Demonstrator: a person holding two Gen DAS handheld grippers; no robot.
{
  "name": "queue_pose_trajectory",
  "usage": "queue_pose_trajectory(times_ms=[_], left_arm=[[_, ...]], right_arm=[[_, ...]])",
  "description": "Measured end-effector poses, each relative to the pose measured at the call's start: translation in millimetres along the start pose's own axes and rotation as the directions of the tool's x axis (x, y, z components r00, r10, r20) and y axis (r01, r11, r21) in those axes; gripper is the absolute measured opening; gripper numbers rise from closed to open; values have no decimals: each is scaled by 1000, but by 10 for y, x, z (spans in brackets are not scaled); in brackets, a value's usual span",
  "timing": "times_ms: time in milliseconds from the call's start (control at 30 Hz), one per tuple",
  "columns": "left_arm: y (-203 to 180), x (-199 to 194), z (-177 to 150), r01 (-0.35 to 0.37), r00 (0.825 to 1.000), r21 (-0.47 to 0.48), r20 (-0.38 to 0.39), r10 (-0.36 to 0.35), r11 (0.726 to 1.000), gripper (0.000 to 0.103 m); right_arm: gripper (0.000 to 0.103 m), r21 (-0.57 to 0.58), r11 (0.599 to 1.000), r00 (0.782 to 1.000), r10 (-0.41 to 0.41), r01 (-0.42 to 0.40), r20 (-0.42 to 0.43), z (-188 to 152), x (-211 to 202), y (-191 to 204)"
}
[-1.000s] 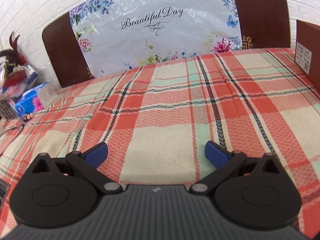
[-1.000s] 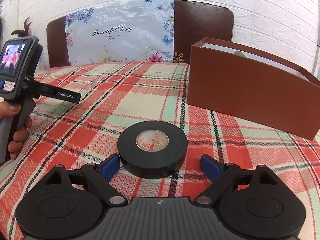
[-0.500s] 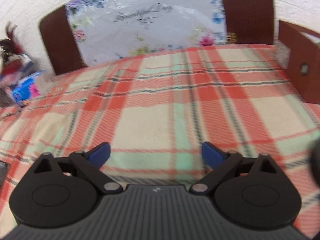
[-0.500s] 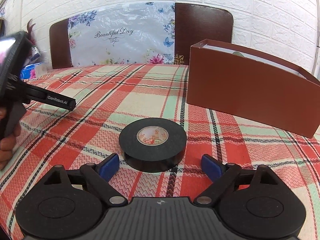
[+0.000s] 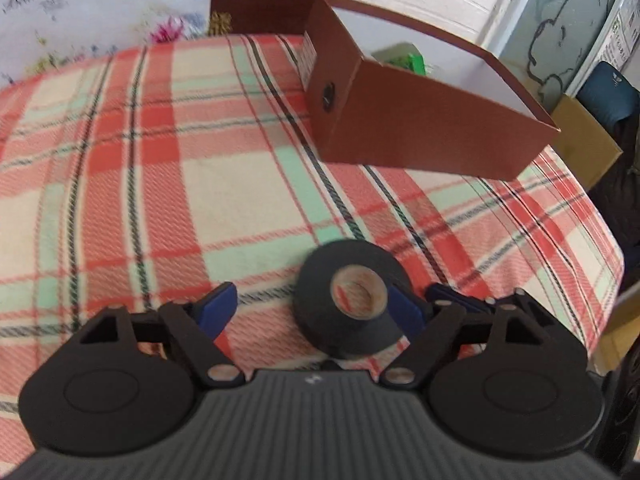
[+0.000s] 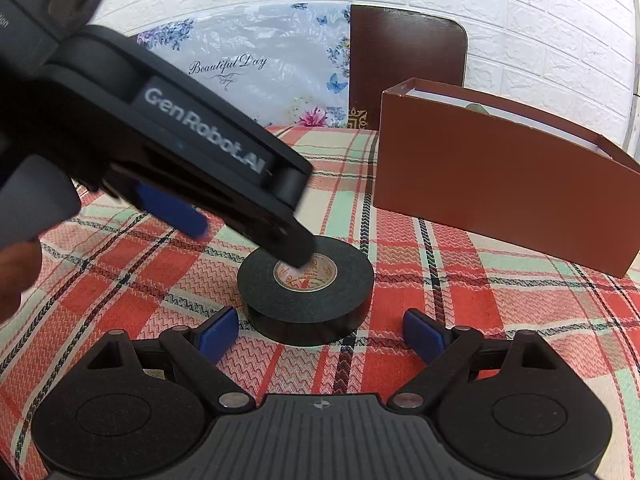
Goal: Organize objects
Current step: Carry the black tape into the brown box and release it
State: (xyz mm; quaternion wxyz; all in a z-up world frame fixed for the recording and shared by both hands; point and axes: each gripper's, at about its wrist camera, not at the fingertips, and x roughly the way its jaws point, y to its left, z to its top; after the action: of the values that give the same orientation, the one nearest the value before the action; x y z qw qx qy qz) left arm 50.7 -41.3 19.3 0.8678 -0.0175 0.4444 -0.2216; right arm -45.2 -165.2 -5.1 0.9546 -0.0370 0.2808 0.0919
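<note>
A black roll of tape (image 6: 306, 288) lies flat on the plaid cloth; it also shows in the left wrist view (image 5: 350, 300). My left gripper (image 5: 312, 308) is open, and the roll sits between its fingers, nearer the right blue pad (image 5: 404, 310). In the right wrist view the left gripper's arm (image 6: 192, 152) reaches over the roll from the left. My right gripper (image 6: 320, 332) is open and empty, just in front of the roll. An open brown box (image 5: 420, 116) stands behind, also in the right wrist view (image 6: 500, 184).
The plaid cloth (image 5: 140, 160) covers the table. A green item (image 5: 404, 60) lies inside the box. A brown chair back with a floral plastic bag (image 6: 256, 76) stands behind the table. The table's right edge drops off by a cardboard carton (image 5: 580, 140).
My left gripper has swung right and come down over the tape roll, which now sits between its fingers. My right gripper has stayed near the roll, slightly closer.
</note>
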Motion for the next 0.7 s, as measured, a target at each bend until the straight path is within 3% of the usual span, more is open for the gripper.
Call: queue_pose_trajectory(times_ms=[33,133,167,200,300,400,500,700], left_arm=[[-2,38,-7,-10,1000,5,-14,10,1000,74],[60,83,-19,-1,1000,-30,-24,0,1000,69],[63,95,-8,-24,999,-30,-27,23,999,56],[64,107,4,-22,999,-29,-27,21,999,52],[24,154,46,15,999,-36,-46,-17,999,30],[-98,128,108,-32,999,-9,-33,32,999,30],[-221,-37,256,-9,1000,19,23,8,1000,30],[-687,-204,913,36,986,115,160,-54,993,30]], right_arm=[[88,-1,1000,1000,-1,1,-1,3,4,6],[89,-1,1000,1000,3,-3,-14,30,29,3],[89,2,1000,1000,7,-7,-19,48,42,-4],[89,2,1000,1000,9,-9,-24,69,59,-8],[73,-39,999,999,37,-38,-31,141,112,28],[72,-42,999,1000,12,-12,-4,193,89,44],[73,-25,1000,996,-17,19,84,291,-59,-69],[73,-8,986,949,-159,168,272,763,-243,-507]])
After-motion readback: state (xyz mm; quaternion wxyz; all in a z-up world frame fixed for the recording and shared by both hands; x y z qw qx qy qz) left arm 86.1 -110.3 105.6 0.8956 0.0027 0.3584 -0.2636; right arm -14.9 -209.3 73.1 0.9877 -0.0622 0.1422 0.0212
